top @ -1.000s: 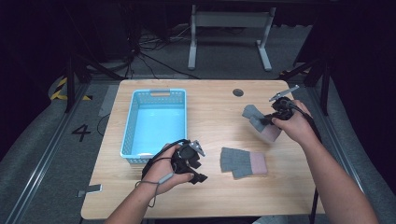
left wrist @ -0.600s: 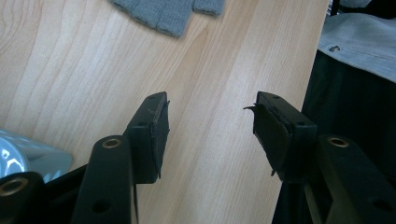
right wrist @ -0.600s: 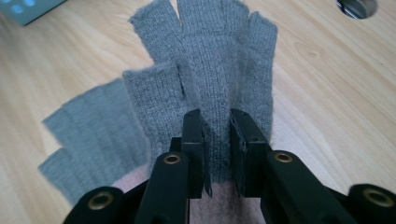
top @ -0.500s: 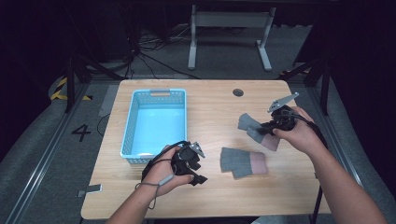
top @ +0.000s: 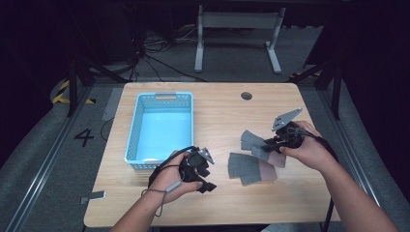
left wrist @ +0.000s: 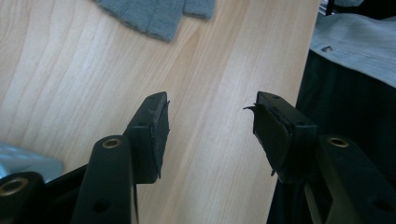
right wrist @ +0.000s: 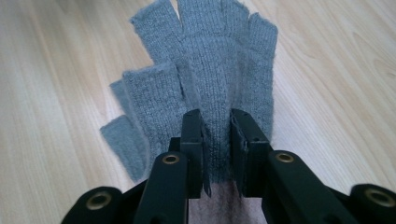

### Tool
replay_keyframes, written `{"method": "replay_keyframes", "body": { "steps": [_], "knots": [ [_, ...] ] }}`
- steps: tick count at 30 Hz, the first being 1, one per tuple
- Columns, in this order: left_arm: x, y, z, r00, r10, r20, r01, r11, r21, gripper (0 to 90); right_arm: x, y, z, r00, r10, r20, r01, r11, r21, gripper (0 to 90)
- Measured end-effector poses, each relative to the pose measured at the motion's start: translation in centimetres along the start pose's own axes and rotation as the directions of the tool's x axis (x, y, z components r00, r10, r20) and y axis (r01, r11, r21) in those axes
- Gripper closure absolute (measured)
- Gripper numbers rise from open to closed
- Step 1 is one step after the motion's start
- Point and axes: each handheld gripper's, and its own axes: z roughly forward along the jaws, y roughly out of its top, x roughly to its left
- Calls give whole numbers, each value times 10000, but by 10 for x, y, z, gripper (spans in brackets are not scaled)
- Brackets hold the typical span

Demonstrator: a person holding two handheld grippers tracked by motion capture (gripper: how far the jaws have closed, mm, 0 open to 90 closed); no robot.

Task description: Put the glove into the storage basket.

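Right gripper (top: 273, 143) carried its gripped glove (right wrist: 210, 84) toward the second glove (top: 247, 167); left gripper (left wrist: 210, 135) gapes idle; next we lay it on top

Glove (right wrist: 219, 79) cuff hidden behind right tongs (right wrist: 217, 154); second glove (left wrist: 159, 14) cut off

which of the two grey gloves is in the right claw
The fingerless glove nearer the table's far edge: the right claw pinches it near its pinkish cuff. The other grey glove lies flat nearer the person, untouched.
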Motion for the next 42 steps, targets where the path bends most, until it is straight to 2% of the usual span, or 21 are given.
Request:
{"method": "replay_keyframes", "body": {
  "steps": [6, 10, 17, 25, 26, 32, 34, 35, 39, 42],
  "knots": [
    [-2, 2, 1, 9999, 119, 35, -119, 9999, -11, 466, 7, 0, 4, 9993, -319, -184, 320, 9995, 52, 769],
    [-4, 3, 0, 9999, 140, -13, -141, 9997, -215, 473, 12, 0, 7, 9982, -476, -364, 475, 9989, -28, 767],
    [-5, 3, 1, 9998, 216, -55, -218, 9994, -264, 475, 17, -3, 13, 9977, -393, -548, 378, 9989, -273, 768],
    [-4, 3, 3, 9998, 189, -64, -190, 9997, -182, 475, 21, -10, 25, 9967, -103, -803, 54, 9981, -617, 763],
    [-4, 3, 3, 9998, 183, -93, -185, 9996, -215, 475, 22, -12, 28, 9966, -102, -815, 71, 9993, -381, 763],
    [-3, 4, 7, 9996, 183, -226, -192, 9990, -395, 482, 23, -20, 35, 9957, -163, -916, 154, 9998, -107, 760],
    [-2, 4, 13, 9987, 359, -349, -388, 9955, -865, 491, 23, -21, 37, 9951, -259, -953, 258, 9997, -25, 760],
    [-2, 4, 13, 9987, 359, -349, -388, 9955, -865, 495, 23, -21, 37, 9951, -259, -953, 258, 9997, -25, 760],
    [2, 4, 19, 10000, -2, -89, -7, 9946, -1033, 522, 26, -17, 42, 9948, -408, -937, 419, 9991, 103, 761],
    [3, 5, 21, 9999, -37, -149, 21, 9946, -1036, 531, 28, -16, 45, 9938, -519, -984, 537, 9984, 158, 766]
  ]
}}
